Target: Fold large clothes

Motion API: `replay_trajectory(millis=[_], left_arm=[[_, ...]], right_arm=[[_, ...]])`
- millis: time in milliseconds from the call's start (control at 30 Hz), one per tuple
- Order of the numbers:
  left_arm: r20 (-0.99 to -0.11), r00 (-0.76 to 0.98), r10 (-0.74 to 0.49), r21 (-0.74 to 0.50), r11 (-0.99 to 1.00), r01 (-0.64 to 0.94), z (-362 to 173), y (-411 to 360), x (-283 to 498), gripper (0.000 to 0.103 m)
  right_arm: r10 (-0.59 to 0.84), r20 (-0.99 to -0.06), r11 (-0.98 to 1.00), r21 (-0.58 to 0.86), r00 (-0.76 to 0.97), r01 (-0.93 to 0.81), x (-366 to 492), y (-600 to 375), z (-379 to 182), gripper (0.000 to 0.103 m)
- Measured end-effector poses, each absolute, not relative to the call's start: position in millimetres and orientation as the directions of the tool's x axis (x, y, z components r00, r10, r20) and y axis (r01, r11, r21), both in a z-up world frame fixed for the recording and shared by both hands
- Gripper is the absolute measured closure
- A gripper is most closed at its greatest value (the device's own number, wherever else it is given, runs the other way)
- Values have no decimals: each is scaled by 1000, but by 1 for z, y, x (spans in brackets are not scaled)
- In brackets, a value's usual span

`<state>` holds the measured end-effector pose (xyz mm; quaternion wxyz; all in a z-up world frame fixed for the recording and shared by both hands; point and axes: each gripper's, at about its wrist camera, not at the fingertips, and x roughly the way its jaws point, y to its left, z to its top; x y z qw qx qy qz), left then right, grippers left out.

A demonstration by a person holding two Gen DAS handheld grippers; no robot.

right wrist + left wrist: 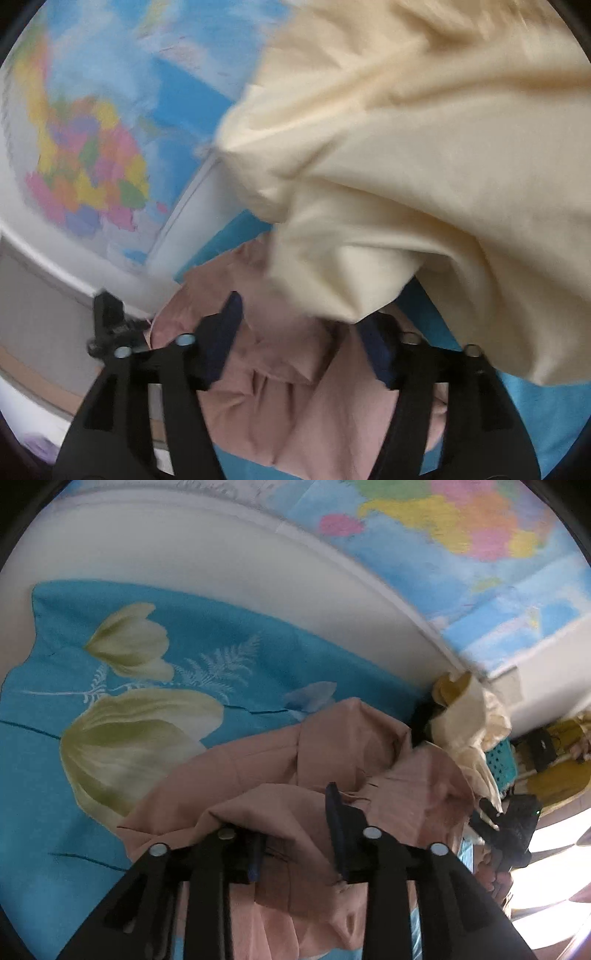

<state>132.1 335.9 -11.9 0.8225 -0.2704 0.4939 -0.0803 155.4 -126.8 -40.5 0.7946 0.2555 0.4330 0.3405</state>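
— Blue bedding (229, 657) printed with pale tulips makes the work surface, a bed pushed against a wall. What sits nearest each camera?

— In the left wrist view, the left gripper (291, 834) has its jaws partly apart. Pink garment (280, 760) bunches up between and over them, covering one finger, but I see no pad pressing on it, so I read it as loose cloth, not a grip.

— And the other side?

— The right gripper (303, 339) stands wide, its blue pads well apart, with the same pink cloth lying crumpled below and between them. Nothing is pinched there either.

— Why is the garment heaped like that?

— My guess is that it was dropped as a bundle, so it lies crumpled near the bed's edge rather than spread flat. It needs spreading before any fold.

— What lies beyond it?

— A cream garment (424, 177) hangs across the upper right of the right wrist view, overlapping the pink one's far edge. What holds it up, I cannot tell. Farthest back, a coloured map (92, 155) hangs on the wall.
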Motion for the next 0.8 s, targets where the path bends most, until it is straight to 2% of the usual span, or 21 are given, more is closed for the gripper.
replay_trajectory(millis=[33,67,133,167,267,333,433,500,567,600,633,733,800], left_arm=[[-757,515,-403,-526,843,-113,-7,336,124,62],[-738,543,-401,-523,848,-85,0,335,114,46],[-700,614,-364,-485,874,-35,16,334,94,30],[-691,635,-346,-461,887,-17,23,333,87,26],[-681,678,-277,-357,934,23,36,318,74,24],[-699,656,-285,-305,948,88,33,301,73,23],[-745,604,-283,-221,959,177,14,267,80,23],[-775,566,-282,-162,954,253,-1,243,85,23],[-800,529,-282,-113,937,329,-14,227,88,23],[-818,508,-268,-78,928,363,-23,218,90,23],[-830,493,-261,-57,919,390,-28,213,91,23],[-839,488,-242,-2,897,441,-37,205,93,24],[-837,518,-177,77,898,433,-39,204,99,55]], right_arm=[[756,-512,649,669,407,-363,146,-126,-32,34],[748,-510,661,631,424,-407,136,-126,-24,32],[735,-498,678,511,460,-529,108,-118,-8,29],[717,-515,691,436,470,-576,96,-108,-4,29],[637,-594,708,198,491,-678,74,-65,-8,29],[598,-630,688,87,495,-721,71,-36,-19,31],[521,-681,664,-56,514,-746,78,4,-37,31],[485,-717,640,-99,501,-762,89,23,-47,30],[469,-746,615,-110,473,-781,97,30,-54,43],[465,-758,606,-104,457,-789,100,29,-55,68],[467,-780,592,-74,416,-803,104,28,-57,102],[494,-775,600,-23,393,-800,107,20,-45,101],[538,-743,612,20,398,-790,109,11,-26,101]])
